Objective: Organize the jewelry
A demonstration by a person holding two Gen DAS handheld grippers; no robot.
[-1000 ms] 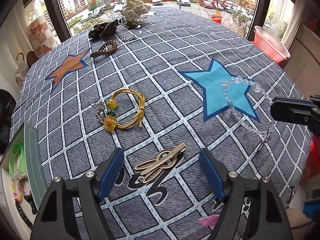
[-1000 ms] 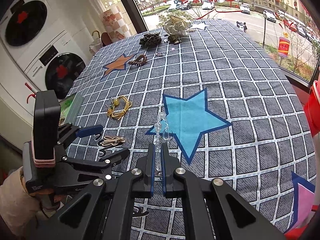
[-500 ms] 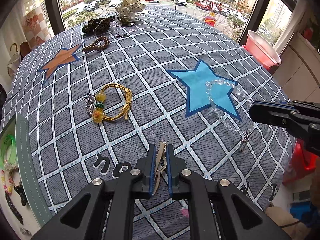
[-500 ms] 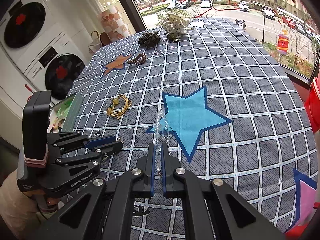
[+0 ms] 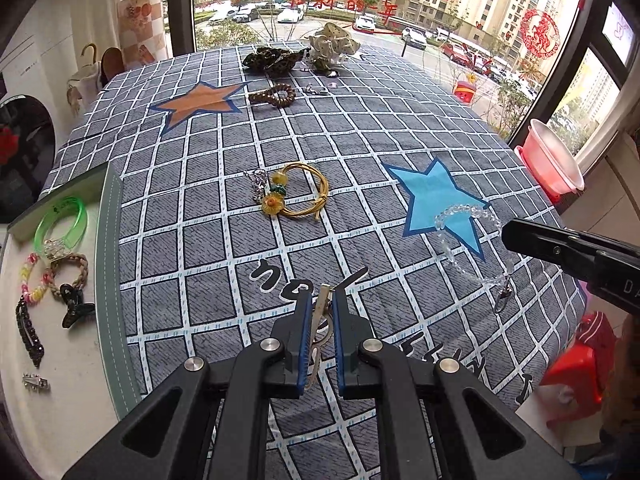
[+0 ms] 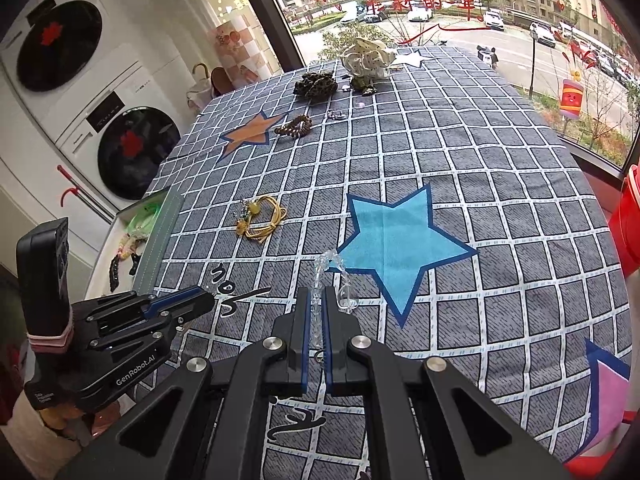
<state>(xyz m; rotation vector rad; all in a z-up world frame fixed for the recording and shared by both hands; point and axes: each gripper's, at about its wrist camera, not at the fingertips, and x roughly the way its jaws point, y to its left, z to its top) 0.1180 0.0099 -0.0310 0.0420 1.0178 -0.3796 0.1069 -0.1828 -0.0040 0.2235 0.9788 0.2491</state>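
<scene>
Two grippers work side by side over the counter (image 5: 224, 264), which is covered by a grey checked cloth with stars on it. Nearest, the left gripper (image 5: 320, 312) has its blue-lined fingers (image 5: 305, 332) pinched narrow on a gold-toned hair clip (image 5: 320, 316), lifted off the cloth with its tip poking up past the fingertips. Just to its right, the right gripper (image 6: 316, 312) is closed on a clear bead bracelet (image 6: 320, 280); the strand stands up between the fingers and a loop of it droops to the right, its clasp dangling, in front of the blue star (image 6: 396, 240).

To the left, at the counter's edge, sits a white tray (image 5: 60, 380) with a grey-green rim. It holds a green bangle (image 5: 60, 224), a braided tan hair tie (image 5: 78, 268), a pink and yellow bead bracelet (image 5: 30, 284), a black claw clip (image 5: 74, 308), a black chain piece (image 5: 28, 332) and a small silver clip (image 5: 36, 382).

Farther out, mid-counter, lies a gold cord bracelet (image 5: 300, 196) with yellow flower charms and a silver trinket beside it. Beyond, a brown beaded bracelet (image 5: 274, 96) rests just right of the orange star (image 5: 200, 100), with small silver bits near it. At the far edge, by the window, sit a leopard-print scrunchie (image 5: 272, 60) and a cream spotted scrunchie (image 5: 334, 44).
</scene>
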